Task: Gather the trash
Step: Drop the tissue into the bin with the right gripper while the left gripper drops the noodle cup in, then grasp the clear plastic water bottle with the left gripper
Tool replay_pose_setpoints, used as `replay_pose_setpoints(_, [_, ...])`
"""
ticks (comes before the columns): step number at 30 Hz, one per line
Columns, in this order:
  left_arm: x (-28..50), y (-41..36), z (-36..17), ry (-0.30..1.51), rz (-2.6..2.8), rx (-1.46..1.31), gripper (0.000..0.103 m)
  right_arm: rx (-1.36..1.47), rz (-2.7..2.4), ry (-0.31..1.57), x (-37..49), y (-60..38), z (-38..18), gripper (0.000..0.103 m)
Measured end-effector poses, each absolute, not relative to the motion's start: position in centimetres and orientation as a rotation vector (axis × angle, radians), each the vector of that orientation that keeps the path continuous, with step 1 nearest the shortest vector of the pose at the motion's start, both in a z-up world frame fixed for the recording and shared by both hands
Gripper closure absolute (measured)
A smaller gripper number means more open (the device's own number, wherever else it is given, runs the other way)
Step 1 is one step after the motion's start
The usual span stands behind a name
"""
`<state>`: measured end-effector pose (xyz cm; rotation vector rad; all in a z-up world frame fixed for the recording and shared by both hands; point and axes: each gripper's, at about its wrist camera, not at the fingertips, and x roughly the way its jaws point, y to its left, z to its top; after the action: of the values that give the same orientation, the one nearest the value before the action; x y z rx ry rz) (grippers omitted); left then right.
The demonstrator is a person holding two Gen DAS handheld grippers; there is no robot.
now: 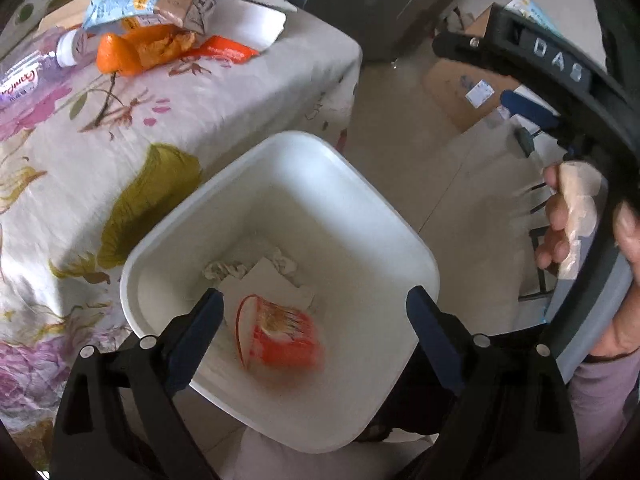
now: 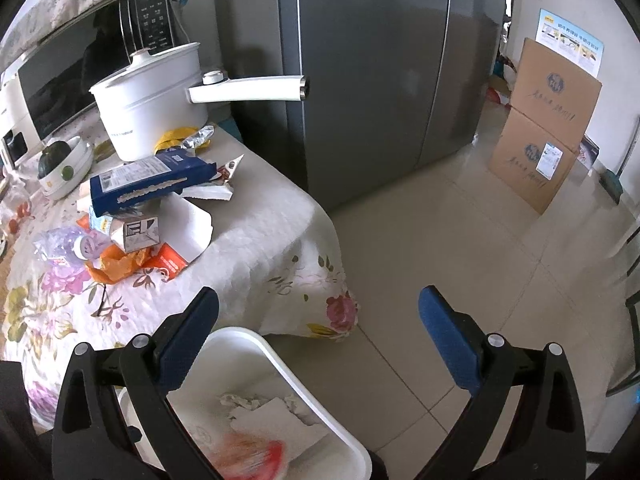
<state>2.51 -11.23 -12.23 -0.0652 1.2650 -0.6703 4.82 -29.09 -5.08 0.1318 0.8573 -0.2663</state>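
Observation:
A white bin (image 1: 352,184) stands on the floor beside the table; it shows in the right wrist view too (image 2: 280,356). Inside lie a blurred red cup (image 1: 280,332), white paper (image 1: 272,284) and crumpled tissue. My left gripper (image 1: 316,304) is open and empty right above the bin. My right gripper (image 2: 320,300) is open and empty, held over the bin's edge and the floor. More trash lies piled on the table: a blue box (image 2: 152,184), a small carton (image 2: 138,232), an orange wrapper (image 2: 120,264), a plastic bottle (image 2: 64,248) and a white tray (image 2: 192,228).
The table has a floral cloth (image 2: 260,248). A white pot (image 2: 148,96) and a microwave (image 2: 80,76) stand at its back. A grey fridge (image 2: 360,60) and cardboard boxes (image 2: 544,136) stand beyond the tiled floor (image 2: 420,240).

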Motion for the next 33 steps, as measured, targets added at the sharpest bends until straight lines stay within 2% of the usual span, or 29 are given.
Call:
replay_pose_setpoints(12, [6.5, -5.3, -9.3, 1.160, -0.514, -0.243, 0.013, 0.134, -0.226, 0.891, 5.3, -27.9, -5.6, 0.007])
replay_pose_setpoints(20, [11.2, 1.0, -8.1, 1.093, -0.303, -0.462, 0.013, 0.125, -0.203, 0.904, 5.5, -27.1, -5.7, 0.007])
replay_pose_setpoints(26, [15.5, 6.7, -8.6, 1.015, -0.073, -0.713, 0.013, 0.134, -0.189, 0.913, 5.7, -26.7, -5.8, 0.007])
replay_pose_setpoints(33, [19.2, 10.1, -10.4, 0.970, 0.119, -0.870, 0.013, 0.136, -0.152, 0.931, 6.5, -25.6, -6.0, 0.007])
